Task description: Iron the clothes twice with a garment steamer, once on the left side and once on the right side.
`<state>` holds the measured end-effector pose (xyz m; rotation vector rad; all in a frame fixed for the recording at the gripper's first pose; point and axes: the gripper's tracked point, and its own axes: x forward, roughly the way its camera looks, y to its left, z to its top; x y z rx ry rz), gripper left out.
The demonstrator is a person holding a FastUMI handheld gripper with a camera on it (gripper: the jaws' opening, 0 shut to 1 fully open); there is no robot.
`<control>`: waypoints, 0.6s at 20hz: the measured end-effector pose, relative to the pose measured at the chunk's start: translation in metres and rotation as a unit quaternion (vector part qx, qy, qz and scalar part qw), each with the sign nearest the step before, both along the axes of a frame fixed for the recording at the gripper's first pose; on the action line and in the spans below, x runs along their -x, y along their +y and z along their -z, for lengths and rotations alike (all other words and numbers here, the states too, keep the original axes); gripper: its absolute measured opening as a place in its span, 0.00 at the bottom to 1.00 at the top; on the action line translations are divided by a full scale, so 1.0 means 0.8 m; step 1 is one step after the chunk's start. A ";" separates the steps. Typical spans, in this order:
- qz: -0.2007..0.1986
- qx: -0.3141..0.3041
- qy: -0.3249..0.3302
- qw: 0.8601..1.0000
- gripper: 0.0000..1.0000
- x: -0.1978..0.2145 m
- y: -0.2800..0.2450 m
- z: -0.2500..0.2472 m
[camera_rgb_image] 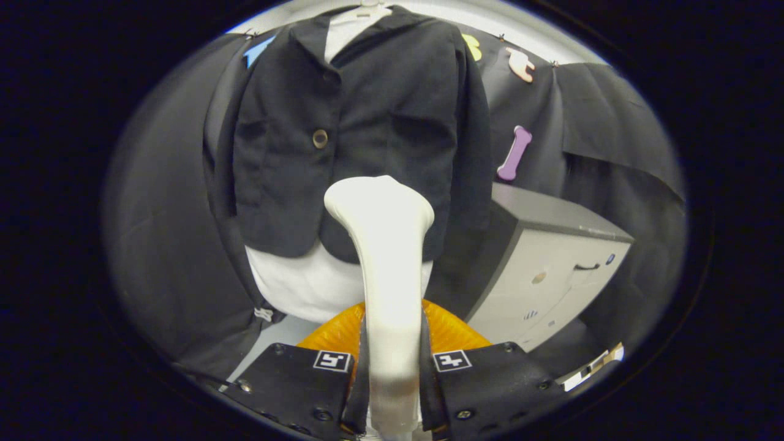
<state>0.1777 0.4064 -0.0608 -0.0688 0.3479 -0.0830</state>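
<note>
The hand-held gripper (392, 367) is closed on the slim handle of a white plastic garment steamer (386, 263), both fingers (306, 380) pressing its sides. The steamer's flared head stands upright just ahead of the fingers, in front of the lower hem of a black buttoned jacket (361, 128) hung over a white shirt (306, 282). The jacket's cloth shows light creases around one brass-coloured button (no readable writing anywhere). Beside the jacket, on the steamer's right, stands a grey box-shaped cabinet (551, 269); an orange ribbed object (453, 331) lies below the steamer.
</note>
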 end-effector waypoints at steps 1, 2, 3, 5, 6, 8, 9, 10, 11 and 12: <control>-0.007 -0.004 -0.023 1.000 0.36 -0.001 0.009 -0.030; -0.014 -0.007 -0.046 0.999 0.36 -0.003 0.018 -0.055; -0.020 -0.013 -0.069 0.997 0.36 -0.003 0.028 -0.085; -0.033 -0.026 -0.114 0.993 0.36 -0.007 0.047 -0.142; -0.043 -0.032 -0.128 0.990 0.36 -0.008 0.057 -0.163; -0.062 -0.044 -0.154 0.985 0.36 -0.015 0.080 -0.202; -0.069 -0.047 -0.167 0.982 0.36 -0.022 0.090 -0.222; -0.077 -0.051 -0.182 0.979 0.36 -0.026 0.100 -0.238; -0.086 -0.056 -0.197 0.975 0.36 -0.031 0.111 -0.256; -0.094 -0.059 -0.214 0.970 0.36 -0.034 0.122 -0.275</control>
